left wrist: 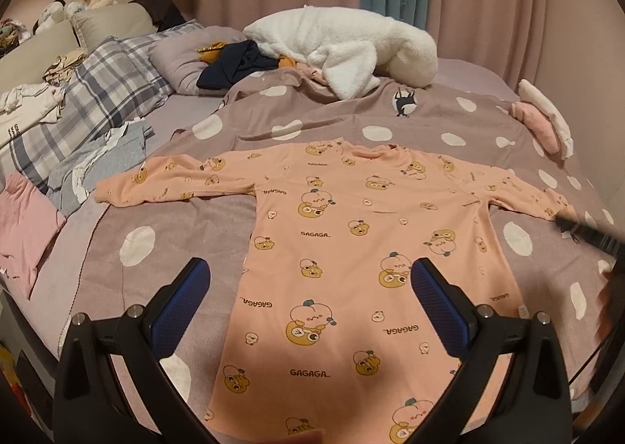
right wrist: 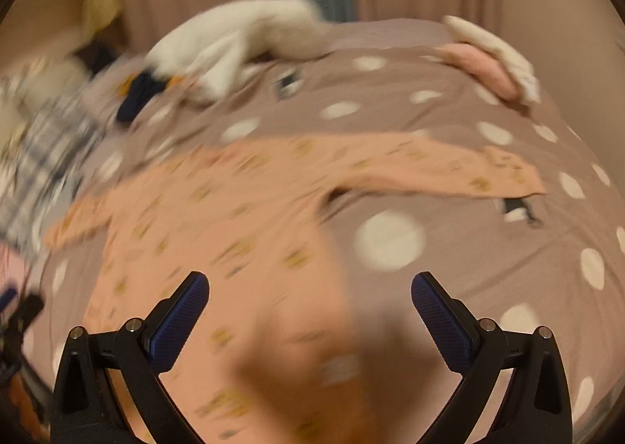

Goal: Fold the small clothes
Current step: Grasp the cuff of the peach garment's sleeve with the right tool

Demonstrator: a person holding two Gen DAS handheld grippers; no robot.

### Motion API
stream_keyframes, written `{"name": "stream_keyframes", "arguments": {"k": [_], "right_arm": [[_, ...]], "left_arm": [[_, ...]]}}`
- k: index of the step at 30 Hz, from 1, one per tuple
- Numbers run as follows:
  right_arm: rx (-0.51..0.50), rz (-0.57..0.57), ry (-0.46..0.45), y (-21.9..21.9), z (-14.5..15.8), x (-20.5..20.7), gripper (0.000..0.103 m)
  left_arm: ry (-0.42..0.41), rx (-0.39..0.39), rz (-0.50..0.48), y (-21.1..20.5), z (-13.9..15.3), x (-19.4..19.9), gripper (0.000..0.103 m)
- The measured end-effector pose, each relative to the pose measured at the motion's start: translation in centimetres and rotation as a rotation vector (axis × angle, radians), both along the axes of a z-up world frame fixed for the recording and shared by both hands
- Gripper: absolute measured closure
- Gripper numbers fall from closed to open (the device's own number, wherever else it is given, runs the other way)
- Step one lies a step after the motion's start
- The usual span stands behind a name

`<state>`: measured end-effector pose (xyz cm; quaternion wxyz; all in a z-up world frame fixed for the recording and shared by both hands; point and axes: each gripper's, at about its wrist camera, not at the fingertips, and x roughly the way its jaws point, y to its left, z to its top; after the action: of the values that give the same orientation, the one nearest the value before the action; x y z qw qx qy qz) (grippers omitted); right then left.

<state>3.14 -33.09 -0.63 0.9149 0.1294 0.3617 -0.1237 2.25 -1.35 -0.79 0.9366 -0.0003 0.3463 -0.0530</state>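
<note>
**Desk:** Peach cotton, is that what your left camera has?

**Operator:** Yes. A peach long-sleeved top (left wrist: 351, 248), printed with cartoon bears and the word GAGAGA, lies flat and face up on the bed (left wrist: 164, 217), on a mauve duvet with white spots. Both sleeves are spread out to the sides and the neckline points away from me. My left tongs (left wrist: 310, 284) hang over the lower half of the top, spread wide and holding nothing; one blue pad (left wrist: 433, 287) sits over the fabric, the other over the bare duvet beside the hem's left edge. A fluffy white garment (left wrist: 343, 41) is heaped at the far side of the bed, a dark navy item (left wrist: 234, 69) just beside it. A plaid pillow (left wrist: 105, 92) and a stack of folded clothes (left wrist: 23, 112) are at the left, a pink piece (left wrist: 23, 225) near the edge. A dark streak at the right border is part of my other tool, too blurred to read.

**Desk:** And the right camera?

**Operator:** Heavily blurred. The same peach top (right wrist: 218, 233) fills the left and centre, one sleeve reaching out to the right across the spotted duvet. My right tongs (right wrist: 309, 289) are also wide apart and empty, over the top's right edge. A pink and white bundle (right wrist: 496, 65) rests near the far right of the bed (right wrist: 449, 178); the white garment (right wrist: 234, 41) shows at the back.
</note>
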Motion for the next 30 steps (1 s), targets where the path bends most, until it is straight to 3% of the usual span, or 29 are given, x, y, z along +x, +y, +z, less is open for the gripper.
{"name": "stream_keyframes", "arguments": {"k": [2,5,9,12,15,20,23,24,25,27,29,30], "right_arm": [[0.079,-0.059,-0.025,-4.8,-0.2,0.2,0.000],[0.194,-0.087,0.034,-10.8,-1.4,1.0,0.000],[0.336,-0.222,0.014,-19.3,-3.3,1.4,0.000],[0.519,-0.300,0.017,-24.4,-6.2,1.5,0.000],[0.721,-0.372,-0.019,-27.2,-9.4,1.4,0.001],[0.818,-0.361,-0.163,-28.1,-9.8,1.9,0.003],[0.905,-0.428,-0.217,-29.5,-10.1,2.1,0.015],[0.907,-0.443,-0.212,-29.7,-10.1,2.2,0.025],[0.890,-0.458,-0.195,-29.6,-10.0,2.2,0.037],[0.830,-0.477,-0.157,-29.1,-9.7,2.3,0.051],[0.784,-0.482,-0.151,-28.7,-9.5,2.0,0.060],[0.752,-0.504,-0.150,-28.1,-9.2,1.8,0.072]], "left_arm": [[0.011,0.012,0.006,-0.2,-0.5,0.5,0.000],[0.021,0.030,0.006,-0.7,-1.2,1.2,0.000],[0.031,0.004,0.013,-1.2,-2.1,2.3,0.000],[0.055,0.001,-0.011,-2.0,-2.8,3.0,0.000],[0.063,0.035,-0.039,-3.1,-3.5,3.7,0.000],[0.076,0.038,-0.053,-4.0,-4.8,4.8,0.000],[0.099,0.038,-0.056,-4.2,-5.3,5.3,0.000],[0.101,0.045,-0.053,-4.3,-5.4,5.5,0.000],[0.101,0.049,-0.048,-4.3,-5.5,5.6,0.000],[0.099,0.048,-0.036,-4.1,-5.4,5.7,0.000],[0.098,0.040,-0.033,-3.9,-5.5,5.7,0.000],[0.099,0.037,-0.031,-3.8,-5.4,5.7,0.000]]}}
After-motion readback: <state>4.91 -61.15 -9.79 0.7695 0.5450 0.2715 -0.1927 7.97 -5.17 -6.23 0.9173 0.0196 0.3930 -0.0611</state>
